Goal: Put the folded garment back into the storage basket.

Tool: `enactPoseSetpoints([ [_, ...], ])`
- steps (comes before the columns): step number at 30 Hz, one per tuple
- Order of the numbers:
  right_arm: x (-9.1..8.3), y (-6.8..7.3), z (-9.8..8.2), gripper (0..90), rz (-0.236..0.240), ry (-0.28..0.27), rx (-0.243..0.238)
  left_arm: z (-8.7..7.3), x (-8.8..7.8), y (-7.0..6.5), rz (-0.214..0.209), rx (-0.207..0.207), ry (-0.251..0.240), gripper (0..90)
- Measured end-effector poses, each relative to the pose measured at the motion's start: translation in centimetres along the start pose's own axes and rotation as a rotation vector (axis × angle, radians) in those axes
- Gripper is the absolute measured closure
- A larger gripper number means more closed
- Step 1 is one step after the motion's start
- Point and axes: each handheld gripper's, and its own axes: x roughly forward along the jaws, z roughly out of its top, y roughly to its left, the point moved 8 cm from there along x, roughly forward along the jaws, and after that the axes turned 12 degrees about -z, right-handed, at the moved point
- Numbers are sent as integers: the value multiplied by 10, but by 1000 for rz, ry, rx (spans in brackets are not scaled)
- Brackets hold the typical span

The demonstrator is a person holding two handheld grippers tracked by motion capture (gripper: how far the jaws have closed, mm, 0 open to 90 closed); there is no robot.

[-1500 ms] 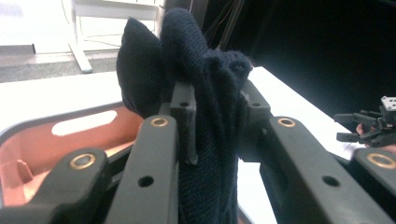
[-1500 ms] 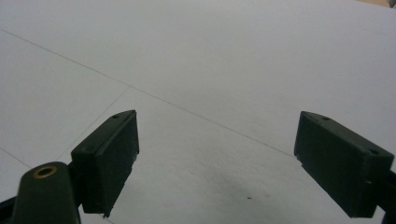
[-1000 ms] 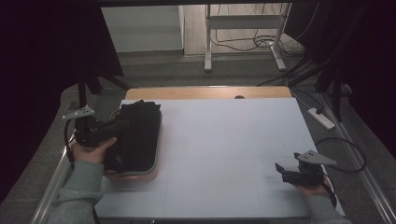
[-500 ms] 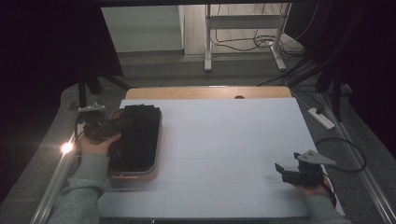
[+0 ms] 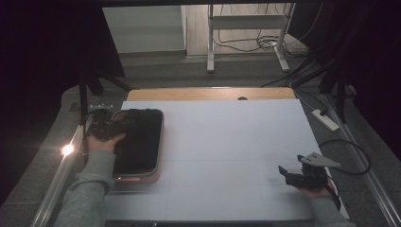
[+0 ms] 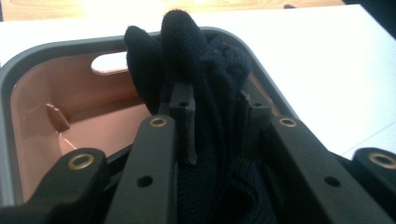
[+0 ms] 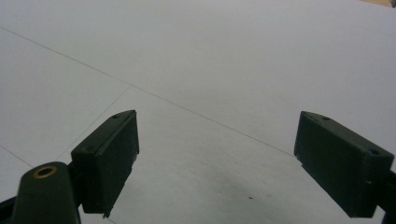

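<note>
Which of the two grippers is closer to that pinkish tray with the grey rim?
The left. The left gripper is over the tray, shut on a dark knitted cloth. The right gripper rests open over the bare white table, far to the tray's right.

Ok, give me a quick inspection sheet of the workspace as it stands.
Surface: white sheet with faint grid lines over a wooden table.
Job's things: dark knit cloth bunched over the tray; the tray sits at the sheet's left edge.
Clutter: nothing seen on the sheet.
Grippers: left gripper shut on the cloth over the tray; right gripper open, low over bare sheet at the near right.
Cables: one loops from the right gripper off the table's right side; more on the floor behind.
Surroundings: power strip at right, metal stand behind, small bright light at left.
</note>
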Motion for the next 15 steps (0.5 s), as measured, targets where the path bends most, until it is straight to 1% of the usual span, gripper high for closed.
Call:
enactPoseSetpoints([
  [3,0,0,0,148,0,2,-2,-2,3,6,26,-11,18,713],
  [6,1,0,0,148,2,2,-2,-4,5,10,62,-9,39,710],
  [10,1,1,-1,147,4,3,-3,-5,8,14,85,-13,53,707],
  [12,1,1,-1,147,4,5,-3,-6,10,17,98,-22,61,704],
  [15,1,1,-1,147,4,4,-2,-8,12,22,129,-36,72,690],
])
